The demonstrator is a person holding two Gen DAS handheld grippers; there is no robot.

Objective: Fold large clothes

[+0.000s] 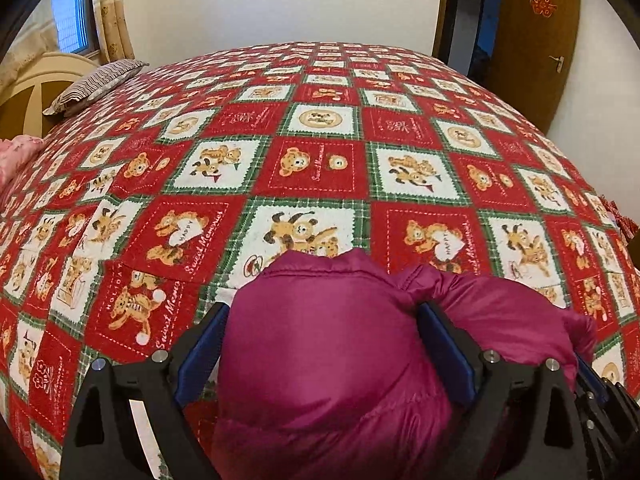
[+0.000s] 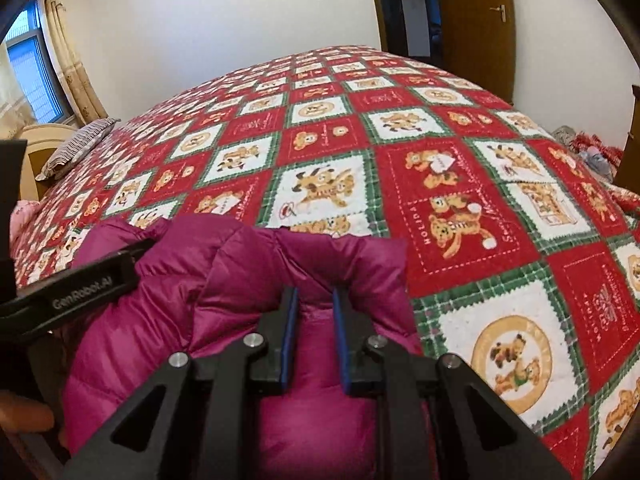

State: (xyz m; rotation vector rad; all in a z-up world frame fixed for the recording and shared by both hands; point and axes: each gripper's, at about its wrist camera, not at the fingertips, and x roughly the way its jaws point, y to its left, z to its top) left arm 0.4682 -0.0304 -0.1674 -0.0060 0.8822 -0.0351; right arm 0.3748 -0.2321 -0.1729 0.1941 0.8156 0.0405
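Note:
A magenta puffy down jacket point(image 1: 332, 344) is bunched at the near edge of the bed. My left gripper point(image 1: 320, 308) has its jaws wide apart with a thick bulge of the jacket between them; the blue pads point(image 1: 444, 344) touch the fabric on both sides. In the right wrist view the jacket point(image 2: 224, 280) fills the lower left. My right gripper point(image 2: 314, 292) has its jaws close together, pinching a fold of the jacket. The left gripper's body point(image 2: 72, 296) shows at the left, over the jacket.
The bed is covered by a red, white and green teddy-bear quilt point(image 1: 320, 168). A striped pillow point(image 1: 96, 84) and a headboard lie at the far left. A pink cloth point(image 1: 16, 156) is at the left edge. A wooden door point(image 2: 476, 28) stands behind the bed.

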